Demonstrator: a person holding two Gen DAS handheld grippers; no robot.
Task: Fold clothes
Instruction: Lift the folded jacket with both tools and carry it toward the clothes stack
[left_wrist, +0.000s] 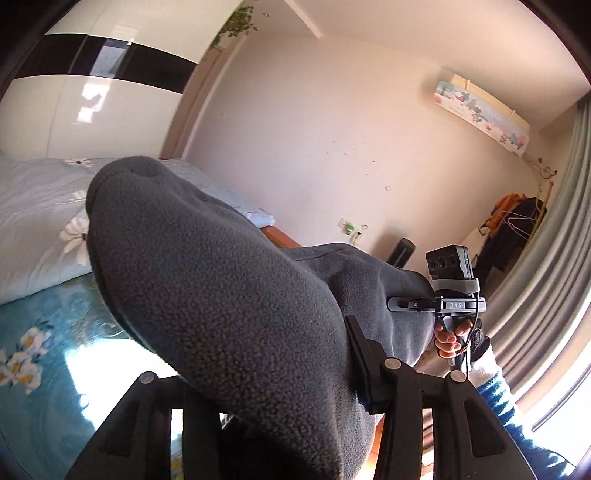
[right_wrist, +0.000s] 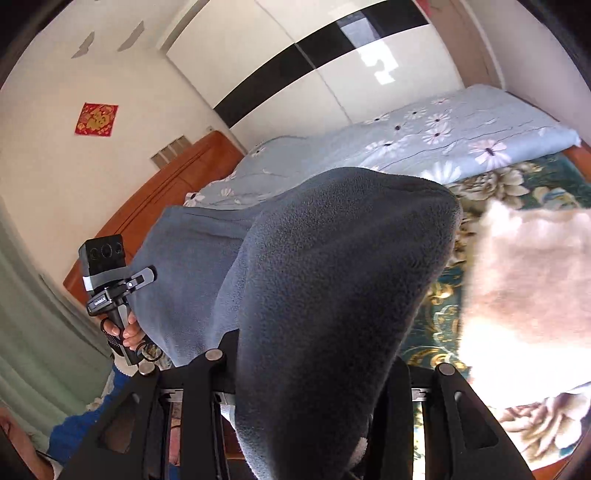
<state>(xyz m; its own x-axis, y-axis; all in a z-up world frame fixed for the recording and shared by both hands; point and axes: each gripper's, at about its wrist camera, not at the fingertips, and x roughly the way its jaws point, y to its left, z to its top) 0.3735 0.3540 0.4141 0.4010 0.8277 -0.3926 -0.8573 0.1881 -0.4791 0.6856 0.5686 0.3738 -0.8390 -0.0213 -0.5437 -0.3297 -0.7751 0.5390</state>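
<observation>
Bedroom walls and a floral bed are seen behind a grey fleece garment, lifted above the bed and stretched between 2 grippers. Left gripper and right gripper are each clamped on an edge, tilted upward. Lowering flat is judged next.

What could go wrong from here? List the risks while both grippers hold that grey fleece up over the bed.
1. The grey fleece bulges thickly out of the left gripper; such a bulky bite may slip.
2. The right gripper holds a similar wad, so the cloth hangs bunched between them and may fold crooked.
3. A pale fluffy garment lies on the floral bedspread below; lowering the fleece there could cover or drag it.
</observation>
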